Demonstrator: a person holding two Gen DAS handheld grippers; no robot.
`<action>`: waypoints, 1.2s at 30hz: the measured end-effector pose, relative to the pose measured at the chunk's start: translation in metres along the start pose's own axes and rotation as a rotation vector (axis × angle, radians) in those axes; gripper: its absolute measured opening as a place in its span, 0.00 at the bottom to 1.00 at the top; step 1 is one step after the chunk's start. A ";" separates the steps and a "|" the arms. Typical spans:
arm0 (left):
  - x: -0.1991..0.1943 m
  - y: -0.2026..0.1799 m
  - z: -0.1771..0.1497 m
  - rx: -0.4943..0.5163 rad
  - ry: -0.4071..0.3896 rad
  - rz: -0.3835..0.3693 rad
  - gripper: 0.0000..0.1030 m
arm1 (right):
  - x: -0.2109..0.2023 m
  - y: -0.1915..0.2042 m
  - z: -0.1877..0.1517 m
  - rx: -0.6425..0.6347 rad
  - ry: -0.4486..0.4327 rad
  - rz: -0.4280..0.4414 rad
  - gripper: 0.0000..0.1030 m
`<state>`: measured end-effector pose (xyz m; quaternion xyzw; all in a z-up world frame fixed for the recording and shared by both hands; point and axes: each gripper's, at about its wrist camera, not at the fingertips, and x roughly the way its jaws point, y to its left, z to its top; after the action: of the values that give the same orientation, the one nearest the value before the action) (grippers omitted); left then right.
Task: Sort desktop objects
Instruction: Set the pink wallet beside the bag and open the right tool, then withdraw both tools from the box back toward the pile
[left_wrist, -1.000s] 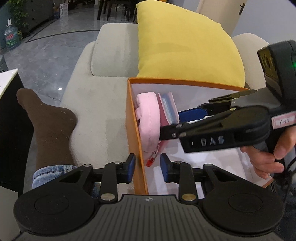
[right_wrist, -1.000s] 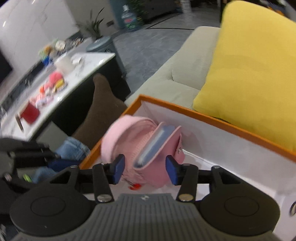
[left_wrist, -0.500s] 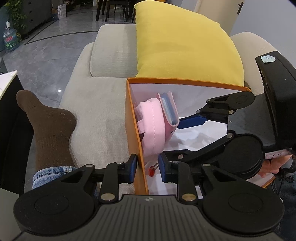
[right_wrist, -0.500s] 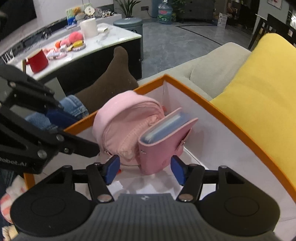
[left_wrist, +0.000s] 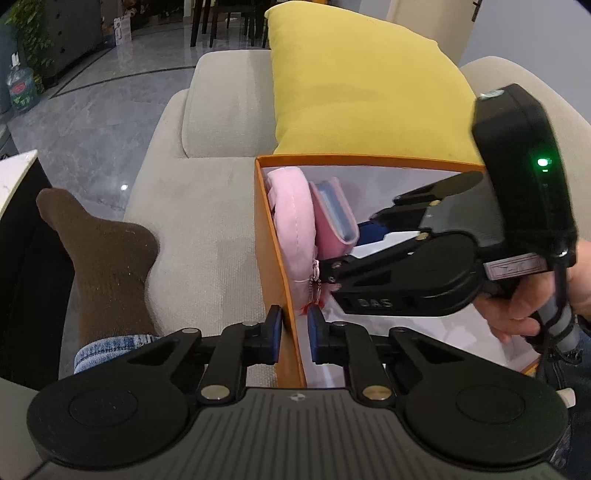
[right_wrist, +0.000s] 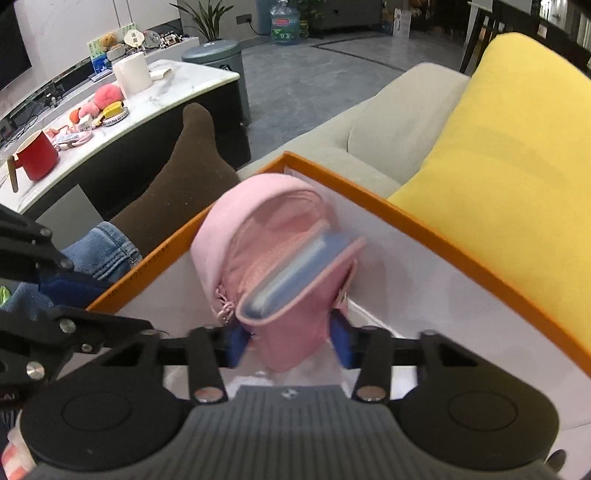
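An orange box (left_wrist: 273, 236) with a white inside sits on a beige sofa. Against its left wall stands a round pink pouch (left_wrist: 295, 221), and a pink wallet (left_wrist: 332, 218) with blue cards leans on the pouch. My left gripper (left_wrist: 294, 321) straddles the box's near left wall, its jaws closing, one pad on each face of the wall. My right gripper (right_wrist: 288, 332) reaches into the box (right_wrist: 443, 236), jaws closing, and both blue pads press the sides of the wallet (right_wrist: 295, 295) in front of the pouch (right_wrist: 229, 236).
A yellow cushion (left_wrist: 362, 85) leans on the sofa back behind the box. A person's leg in a brown sock (left_wrist: 107, 258) lies left of the box. A marble table (right_wrist: 192, 85) holds a red mug (right_wrist: 37, 158), a paper roll and toys. A hand (left_wrist: 509, 310) grips the right tool.
The left jaws have narrowed onto the box wall. The right gripper has rolled and pushed in around the wallet, and its jaws have drawn in against the wallet's sides.
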<state>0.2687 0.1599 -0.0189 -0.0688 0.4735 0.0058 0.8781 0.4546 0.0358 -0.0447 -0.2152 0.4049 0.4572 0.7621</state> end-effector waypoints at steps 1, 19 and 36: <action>0.000 -0.002 -0.001 0.015 -0.004 0.006 0.16 | 0.001 0.002 0.001 -0.002 -0.004 -0.003 0.39; -0.041 -0.003 -0.011 -0.018 -0.088 0.059 0.16 | -0.047 0.005 -0.003 0.037 -0.025 -0.048 0.54; -0.139 -0.083 -0.119 0.112 -0.109 -0.130 0.20 | -0.222 0.054 -0.156 0.258 -0.149 -0.128 0.47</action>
<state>0.0994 0.0701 0.0416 -0.0498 0.4192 -0.0742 0.9035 0.2856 -0.1625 0.0481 -0.1062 0.3883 0.3665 0.8388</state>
